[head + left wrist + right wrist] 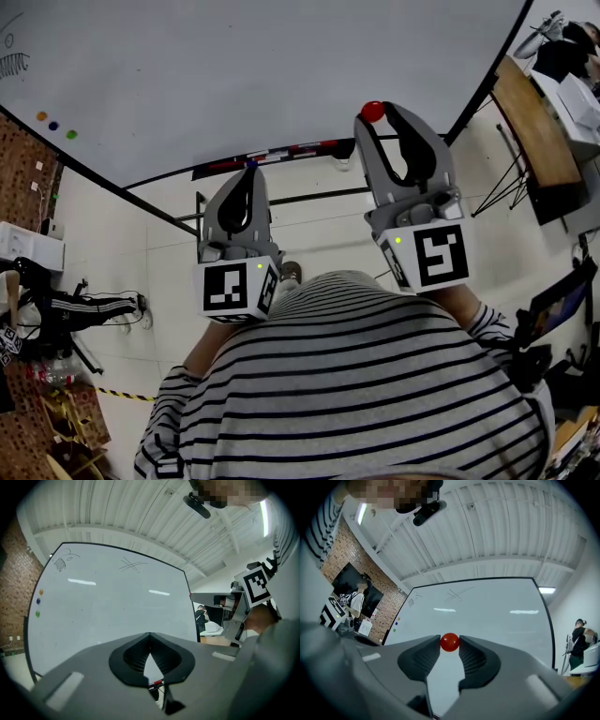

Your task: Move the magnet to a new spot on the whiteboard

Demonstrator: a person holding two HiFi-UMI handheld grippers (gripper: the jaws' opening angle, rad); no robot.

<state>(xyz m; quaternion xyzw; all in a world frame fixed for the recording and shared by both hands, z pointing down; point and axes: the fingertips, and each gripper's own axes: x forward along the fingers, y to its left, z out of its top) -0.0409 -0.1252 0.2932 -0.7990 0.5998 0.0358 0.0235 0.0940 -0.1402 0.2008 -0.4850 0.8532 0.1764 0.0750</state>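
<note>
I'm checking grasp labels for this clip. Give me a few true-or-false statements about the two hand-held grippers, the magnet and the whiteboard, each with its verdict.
1. The right hand-held gripper pinches a red magnet between its jaw tips. True.
2. The left hand-held gripper holds a green magnet. False: its jaws are together at the tips with nothing between them.
3. Three small coloured dots, orange, blue and green, sit near the left edge of the whiteboard. True.
4. The whiteboard is completely blank. False: there is a small sketch near its top left corner and a crossed scribble further along the top.
</note>
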